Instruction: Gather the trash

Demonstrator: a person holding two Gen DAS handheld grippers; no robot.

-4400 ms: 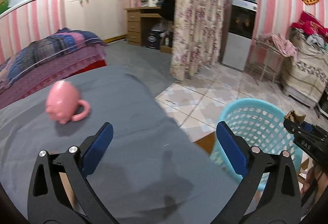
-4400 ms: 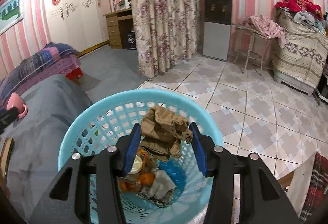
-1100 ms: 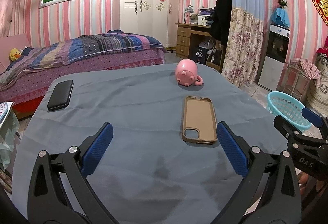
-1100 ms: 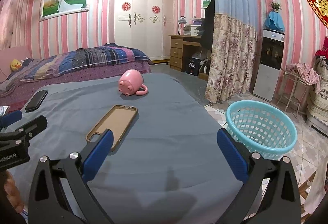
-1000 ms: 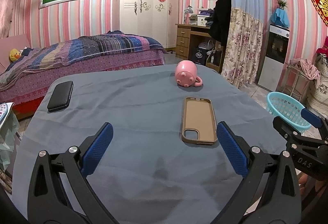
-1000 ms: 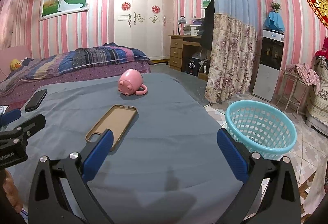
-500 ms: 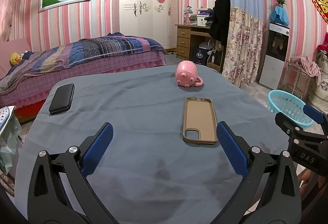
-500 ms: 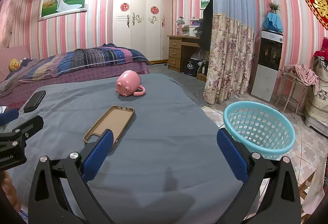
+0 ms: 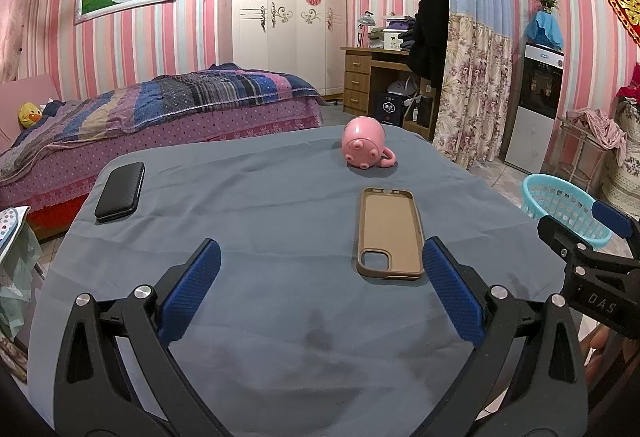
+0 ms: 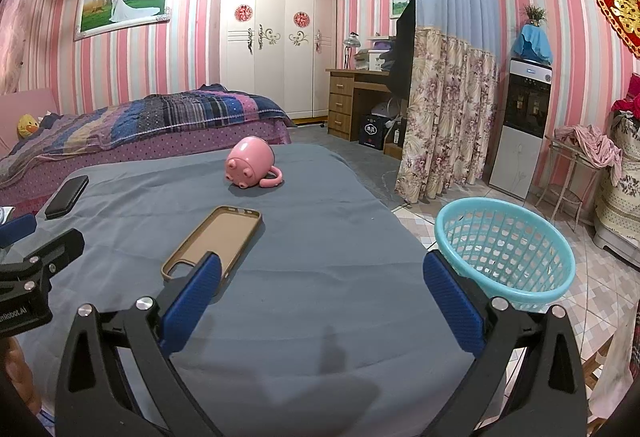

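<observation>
The tabletop (image 9: 280,221) shows no trash; the basket (image 10: 505,249) stands on the floor at the right. Both the left gripper (image 9: 320,291) and the right gripper (image 10: 322,293) hover with jaws wide apart, empty. Risk: mistaking the phone case (image 9: 390,233), pink mug (image 9: 365,148) or black wallet (image 9: 120,191) for rubbish.

1 mug (image 9: 363,148), 1 case (image 9: 389,232), 1 wallet (image 9: 120,190), 1 basket (image 10: 505,246)

The left gripper (image 9: 320,291) is hovering with its jaws spread wide and empty; the right gripper (image 10: 322,291) is hovering alongside, equally spread and empty.
</observation>
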